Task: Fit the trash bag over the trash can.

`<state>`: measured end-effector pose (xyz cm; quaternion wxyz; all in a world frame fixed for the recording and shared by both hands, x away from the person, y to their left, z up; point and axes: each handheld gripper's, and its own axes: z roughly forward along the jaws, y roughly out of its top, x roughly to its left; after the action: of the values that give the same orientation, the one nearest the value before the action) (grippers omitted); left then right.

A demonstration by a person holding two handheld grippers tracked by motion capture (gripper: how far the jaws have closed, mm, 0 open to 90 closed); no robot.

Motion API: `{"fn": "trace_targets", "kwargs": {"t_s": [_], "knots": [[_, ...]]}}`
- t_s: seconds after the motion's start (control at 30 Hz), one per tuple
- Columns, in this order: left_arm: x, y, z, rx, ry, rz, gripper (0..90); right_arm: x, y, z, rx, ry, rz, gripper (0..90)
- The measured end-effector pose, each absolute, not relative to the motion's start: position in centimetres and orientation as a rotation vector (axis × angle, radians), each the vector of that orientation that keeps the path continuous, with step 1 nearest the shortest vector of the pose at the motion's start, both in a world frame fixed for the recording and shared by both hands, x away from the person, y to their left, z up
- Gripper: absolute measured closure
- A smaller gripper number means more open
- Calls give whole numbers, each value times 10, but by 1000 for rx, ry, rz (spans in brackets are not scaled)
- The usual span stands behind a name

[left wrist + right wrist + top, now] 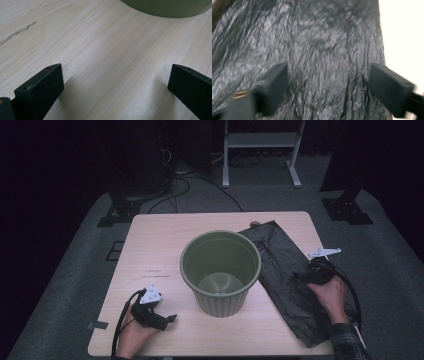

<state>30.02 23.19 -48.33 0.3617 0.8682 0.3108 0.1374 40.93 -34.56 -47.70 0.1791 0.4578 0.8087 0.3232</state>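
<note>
Unlabelled green bin beside black bag.

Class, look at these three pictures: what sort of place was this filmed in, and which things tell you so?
Probably a lab or recording studio, not a home: a lone light wooden table on grey carpet, black stands and loose cables behind it, dark surroundings, and staged props, a green ribbed plastic bin and a crinkled black plastic bag.

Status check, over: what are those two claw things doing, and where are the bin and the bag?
Left gripper open over bare table. Right gripper open above black bag. Green bin upright, centre, empty. Nothing blocking.
</note>
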Motion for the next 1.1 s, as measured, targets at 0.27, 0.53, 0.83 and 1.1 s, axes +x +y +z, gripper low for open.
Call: {"fn": "trace_targets", "kwargs": {"t_s": [0.27, 0.53, 0.83, 1.1], "knots": [[300, 232, -483, 2236, 798, 353, 0, 398, -340, -475, 1265, 2301, 951, 659], [300, 232, -483, 2236, 796, 350, 0, 383, -324, -475, 1235, 2353, 998, 891], [300, 231, -483, 2235, 798, 351, 0, 366, -303, -474, 1186, 2447, 1048, 894], [299, 231, -483, 2235, 798, 352, 0, 357, -292, -470, 1143, 2488, 1080, 762]]}}
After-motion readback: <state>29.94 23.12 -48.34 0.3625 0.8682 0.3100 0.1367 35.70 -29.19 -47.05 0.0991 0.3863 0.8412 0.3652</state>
